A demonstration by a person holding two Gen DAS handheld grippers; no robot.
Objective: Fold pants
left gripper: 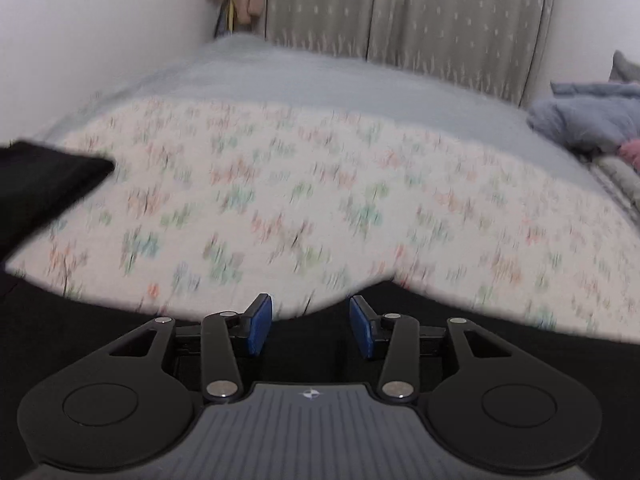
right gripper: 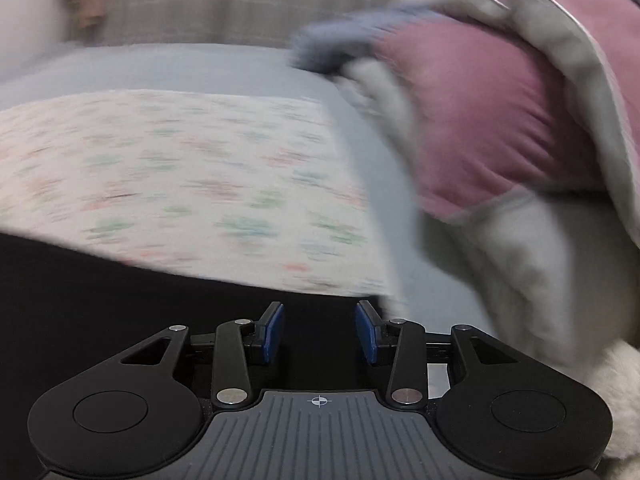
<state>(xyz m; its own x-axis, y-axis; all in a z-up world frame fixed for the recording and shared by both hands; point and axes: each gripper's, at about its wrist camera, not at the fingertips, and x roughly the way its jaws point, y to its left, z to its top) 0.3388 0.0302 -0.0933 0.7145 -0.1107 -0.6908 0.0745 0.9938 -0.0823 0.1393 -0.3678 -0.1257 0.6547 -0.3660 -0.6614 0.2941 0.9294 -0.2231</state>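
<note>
The black pants (left gripper: 80, 320) lie on a white floral sheet (left gripper: 320, 200) on the bed, with one dark part reaching up at the left edge (left gripper: 44, 184). My left gripper (left gripper: 311, 314) hovers over the pants' near edge, open, its blue pads (left gripper: 260, 326) apart with nothing pinched. In the right wrist view the pants (right gripper: 120, 292) fill the lower left over the same floral sheet (right gripper: 200, 168). My right gripper (right gripper: 319, 322) is open too, over the black cloth near its right end. Both views are blurred.
A grey bedcover (left gripper: 320, 80) runs behind the sheet to a curtain (left gripper: 420, 12) and a white wall (left gripper: 80, 40). A heap of blue-grey clothes (left gripper: 584, 120) sits at the right. A pink and grey quilt (right gripper: 500, 120) bulges close on the right.
</note>
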